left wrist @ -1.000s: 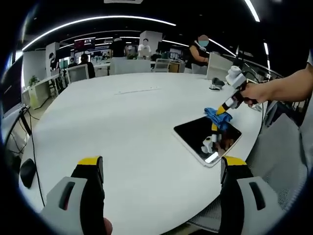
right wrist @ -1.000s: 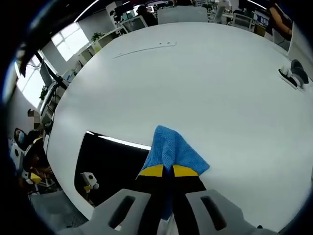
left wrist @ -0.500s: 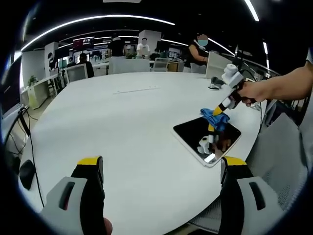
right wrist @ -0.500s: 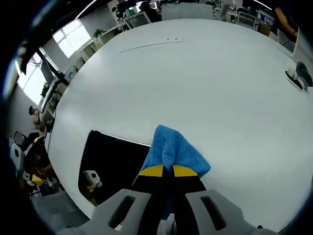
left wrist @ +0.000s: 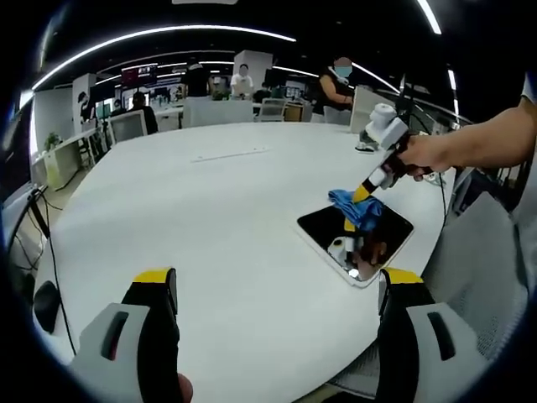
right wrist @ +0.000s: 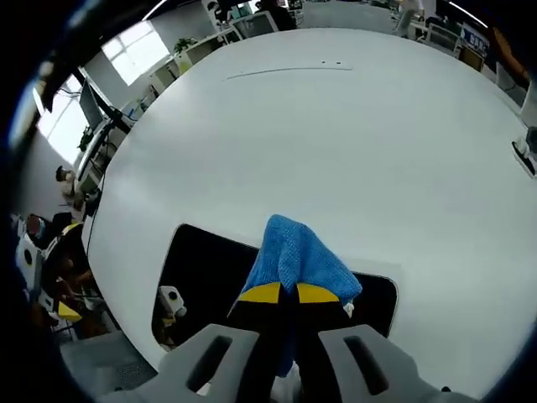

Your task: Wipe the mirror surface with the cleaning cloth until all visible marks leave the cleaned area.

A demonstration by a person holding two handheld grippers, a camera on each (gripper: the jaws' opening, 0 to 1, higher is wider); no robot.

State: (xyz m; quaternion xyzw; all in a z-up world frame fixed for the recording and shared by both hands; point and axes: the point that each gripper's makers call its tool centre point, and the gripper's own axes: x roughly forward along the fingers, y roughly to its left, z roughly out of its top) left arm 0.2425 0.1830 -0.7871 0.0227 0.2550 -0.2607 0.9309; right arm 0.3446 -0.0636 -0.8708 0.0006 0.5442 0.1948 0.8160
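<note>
Between the closed jaws of your right claw [right wrist: 281, 293] sits the blue cloth [right wrist: 295, 259], over the mirror [right wrist: 210, 273]; your left claw [left wrist: 277, 290] is open.

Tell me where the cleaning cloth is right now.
The blue cleaning cloth is pinched in the right gripper, over the mirror near the white table's edge.

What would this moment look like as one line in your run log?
right gripper: shut on blue cloth | cloth over mirror | left gripper: open, idle | table: white
</note>
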